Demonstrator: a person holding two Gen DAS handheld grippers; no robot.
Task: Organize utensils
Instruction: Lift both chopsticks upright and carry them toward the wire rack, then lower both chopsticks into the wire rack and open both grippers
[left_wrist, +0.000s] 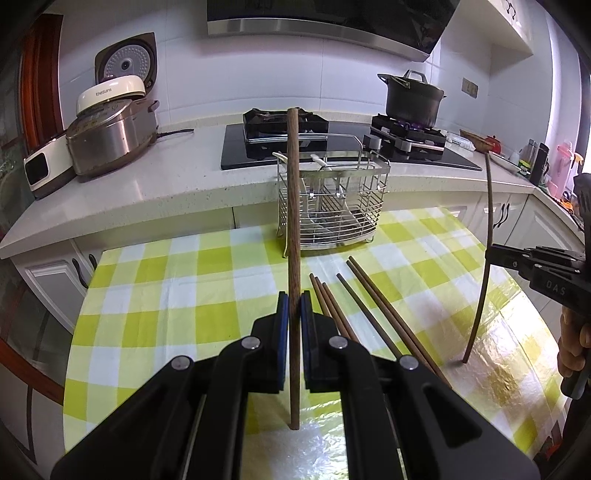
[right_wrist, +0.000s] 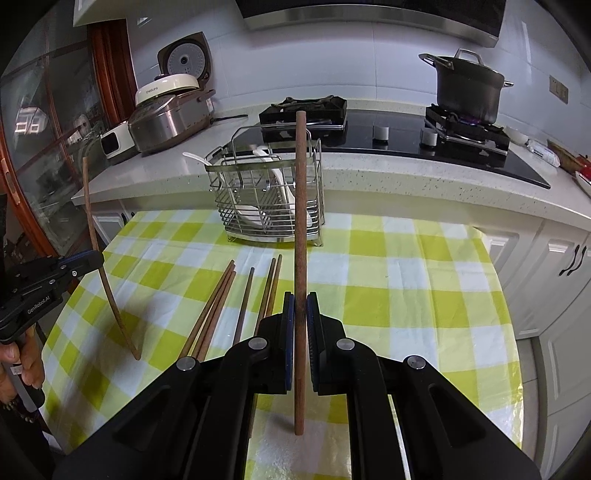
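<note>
While one chopstick (left_wrist: 293, 258) is clamped upright in left gripper (left_wrist: 294, 314), second chopstick (right_wrist: 301, 258) is clamped by right gripper (right_wrist: 300, 314). Loose chopsticks (left_wrist: 354, 306) lie near wire rack (left_wrist: 332, 206). Stiff, light, slippery; mid-shaft grip advised.

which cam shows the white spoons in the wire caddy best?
Right wrist: the white spoons show through the wire caddy clearly. Left wrist shows only a handle and faint shapes, partly behind the held chopstick.
</note>
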